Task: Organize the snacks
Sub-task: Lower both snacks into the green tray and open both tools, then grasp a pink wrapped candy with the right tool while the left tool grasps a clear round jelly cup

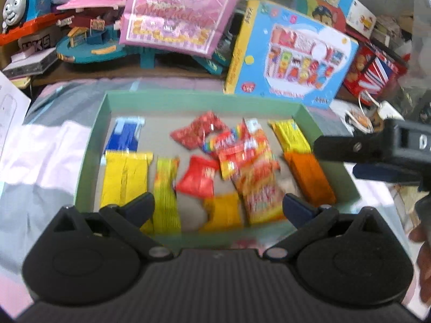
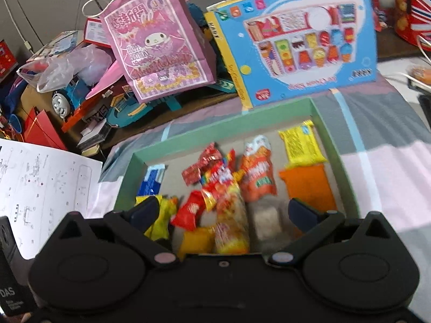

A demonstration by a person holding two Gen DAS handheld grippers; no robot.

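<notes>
Left gripper [image 1: 218,206] hovers over the tray's [image 1: 204,99] near edge, fingers apart, empty; right gripper [image 2: 223,211] likewise, fingers apart, empty; snacks [image 1: 243,156] lie loose inside the tray; orange pack [image 2: 307,185] touches yellow pack [image 2: 300,145] along the right wall.

A shallow green tray [image 1: 93,145] holds the snacks. A blue packet [image 1: 122,136] lies flat at ten o'clock, a yellow packet [image 1: 124,177] just below it. Red and orange wrappers [image 1: 229,153] overlap in a loose heap at centre. At two o'clock, a yellow bar [image 1: 292,136] touches an orange packet [image 1: 309,179].
</notes>
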